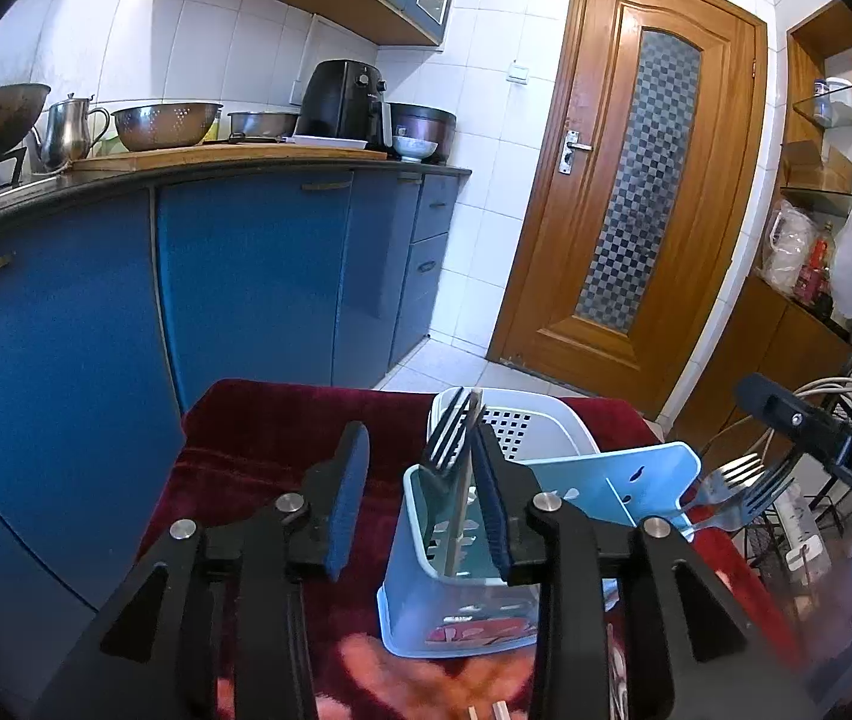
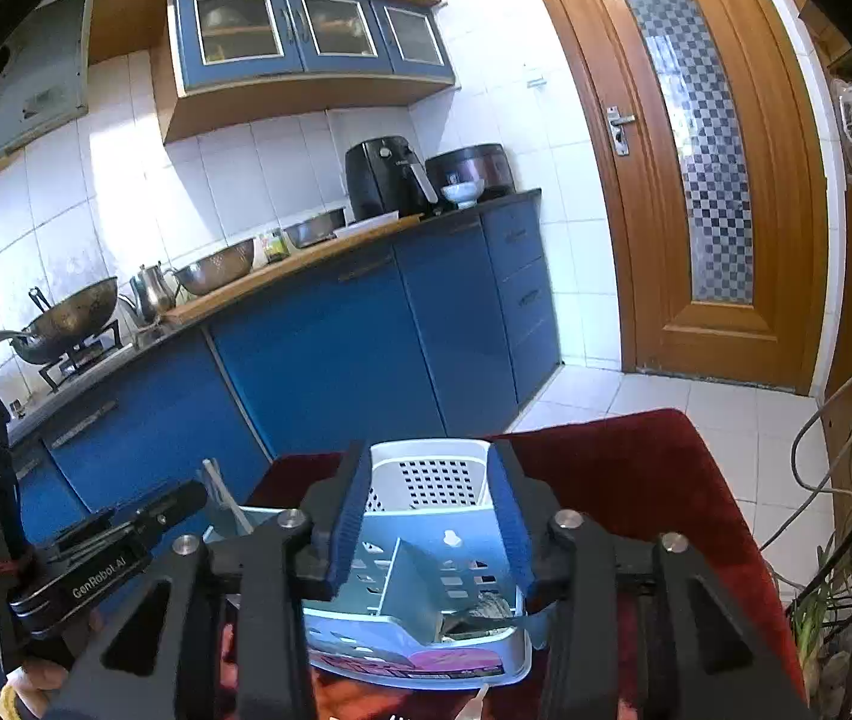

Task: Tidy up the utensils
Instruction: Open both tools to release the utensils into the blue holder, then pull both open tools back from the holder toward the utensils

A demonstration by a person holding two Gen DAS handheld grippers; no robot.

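A light blue utensil holder [image 1: 456,576] stands on a dark red cloth [image 1: 258,432]. A black fork [image 1: 443,444] and a thin wooden stick [image 1: 463,498] stand upright in its left compartment, right beside the inner pad of my left gripper [image 1: 420,438], which is open around them. Two metal forks [image 1: 732,483] stick out at the holder's right side. In the right wrist view, my right gripper [image 2: 431,462] is open over the same holder [image 2: 426,564], its pads apart and touching nothing. Something metallic lies in the right compartment; I cannot tell what.
A white perforated basket [image 1: 522,426] sits just behind the holder. The other gripper's black body [image 1: 810,426] is at the right, close to the metal forks. Blue cabinets [image 1: 246,276] and a wooden door [image 1: 636,180] lie beyond. Cables and a wire rack [image 2: 834,588] crowd the right.
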